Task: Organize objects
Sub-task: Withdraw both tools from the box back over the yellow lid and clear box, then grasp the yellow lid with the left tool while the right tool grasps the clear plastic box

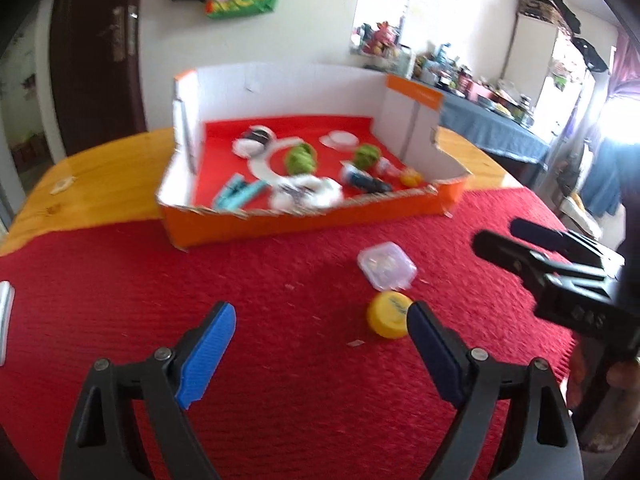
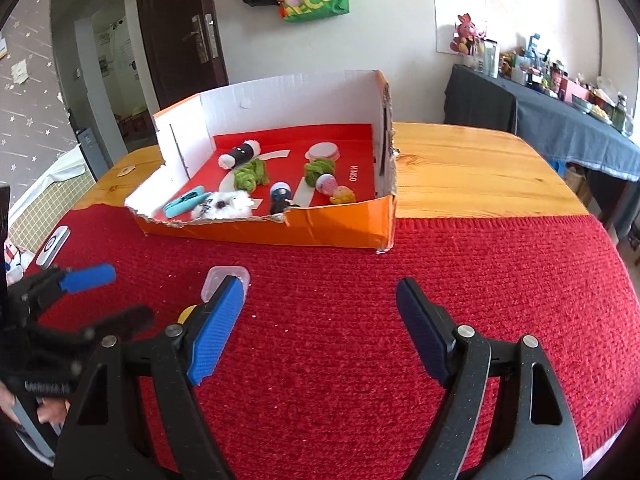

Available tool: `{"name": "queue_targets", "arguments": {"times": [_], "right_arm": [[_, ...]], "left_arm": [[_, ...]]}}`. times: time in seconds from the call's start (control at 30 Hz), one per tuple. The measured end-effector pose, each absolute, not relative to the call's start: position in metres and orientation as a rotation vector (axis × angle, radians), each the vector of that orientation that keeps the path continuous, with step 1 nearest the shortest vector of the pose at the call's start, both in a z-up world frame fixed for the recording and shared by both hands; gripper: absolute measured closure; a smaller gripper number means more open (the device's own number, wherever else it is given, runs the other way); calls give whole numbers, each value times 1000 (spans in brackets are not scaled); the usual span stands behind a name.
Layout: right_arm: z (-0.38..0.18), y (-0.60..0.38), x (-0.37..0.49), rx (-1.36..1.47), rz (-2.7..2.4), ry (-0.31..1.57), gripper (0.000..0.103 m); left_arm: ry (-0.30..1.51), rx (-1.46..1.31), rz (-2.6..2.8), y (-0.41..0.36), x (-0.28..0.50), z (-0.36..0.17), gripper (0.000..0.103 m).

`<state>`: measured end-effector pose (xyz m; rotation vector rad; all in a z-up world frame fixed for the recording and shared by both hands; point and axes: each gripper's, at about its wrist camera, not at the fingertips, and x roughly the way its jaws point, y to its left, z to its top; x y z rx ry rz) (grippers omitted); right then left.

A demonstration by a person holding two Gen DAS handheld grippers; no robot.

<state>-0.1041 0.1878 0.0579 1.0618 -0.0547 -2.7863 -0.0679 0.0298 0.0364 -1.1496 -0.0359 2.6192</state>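
An orange cardboard box with a red floor stands at the far edge of the red cloth; it also shows in the right wrist view. It holds green yarn balls, a white furry toy, a teal case and other small items. On the cloth lie a clear plastic case and a yellow round lid. My left gripper is open and empty, the lid just beside its right finger. My right gripper is open and empty over the cloth; it also shows at the right of the left wrist view.
The red knitted cloth covers the near half of a wooden table. A white device lies at the cloth's left edge. A cluttered side table with a dark cloth stands at the back right. A dark door is behind.
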Motion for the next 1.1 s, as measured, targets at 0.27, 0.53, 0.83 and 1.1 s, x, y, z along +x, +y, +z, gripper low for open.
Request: {"name": "queue_targets", "arguments": {"times": [0.27,0.53,0.83,1.1], "right_arm": [[54,195,-109,1080,-2780,-74,24],[55,192,-112,1085,-2745,-66,24],[47,172,-117,1118,-2645,-31,24],[53,175,-118,1116,-2669,-42,24]], "left_arm": [[58,-1233,2533,56,-74,21,13],[64,-1275,2563,42,-92,19,13],[103,-1223,2612,23,-95,30,13],[163,-1222,2571,27,-99,24,14]]}}
